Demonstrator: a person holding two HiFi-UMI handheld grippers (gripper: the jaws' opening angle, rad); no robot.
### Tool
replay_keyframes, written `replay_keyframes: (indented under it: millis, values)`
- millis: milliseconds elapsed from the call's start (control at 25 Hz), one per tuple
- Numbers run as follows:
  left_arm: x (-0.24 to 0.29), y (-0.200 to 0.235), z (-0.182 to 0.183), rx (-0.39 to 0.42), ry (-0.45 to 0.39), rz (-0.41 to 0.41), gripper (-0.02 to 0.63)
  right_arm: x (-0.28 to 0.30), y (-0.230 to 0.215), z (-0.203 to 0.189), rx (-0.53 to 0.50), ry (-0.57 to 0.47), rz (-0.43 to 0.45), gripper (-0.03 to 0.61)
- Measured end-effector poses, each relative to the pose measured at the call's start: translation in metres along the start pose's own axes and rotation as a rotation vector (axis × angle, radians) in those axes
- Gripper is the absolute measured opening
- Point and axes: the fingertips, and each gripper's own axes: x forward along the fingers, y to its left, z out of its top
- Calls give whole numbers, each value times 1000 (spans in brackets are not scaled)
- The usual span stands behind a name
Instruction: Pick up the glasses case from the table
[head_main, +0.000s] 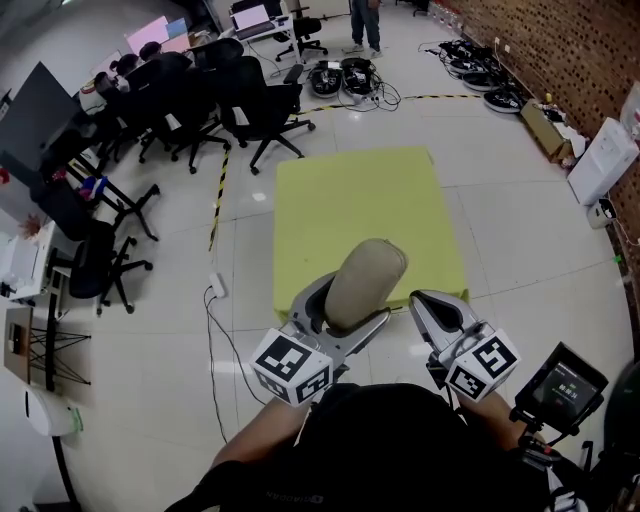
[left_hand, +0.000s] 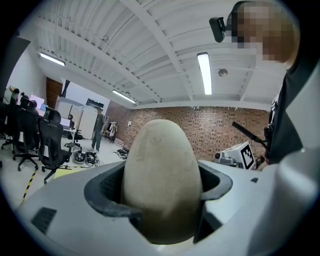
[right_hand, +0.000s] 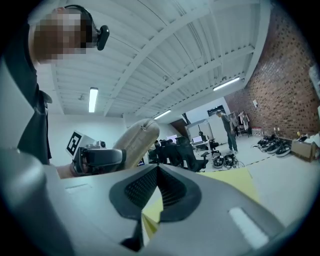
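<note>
Black office chairs (head_main: 265, 110) cluster opposite a brick wall (head_main: 570, 40).

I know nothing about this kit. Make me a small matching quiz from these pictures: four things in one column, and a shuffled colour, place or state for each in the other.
Things:
1. glasses case
2. right hand-held gripper
3. table
4. office chairs

Descriptions:
A. yellow top
B. jaws together, nothing between them
C. clamped in the left hand-held gripper, lifted above the table
D. black, on the floor off to the left of the head view

Pairs: 1-C, 2-B, 3-A, 4-D
</note>
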Motion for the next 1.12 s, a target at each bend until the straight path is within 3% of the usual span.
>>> replay_keyframes:
  millis: [1120]
  values:
    - [-4,13,6,5,-6,11,396,9,5,-2,-46,39,-4,0]
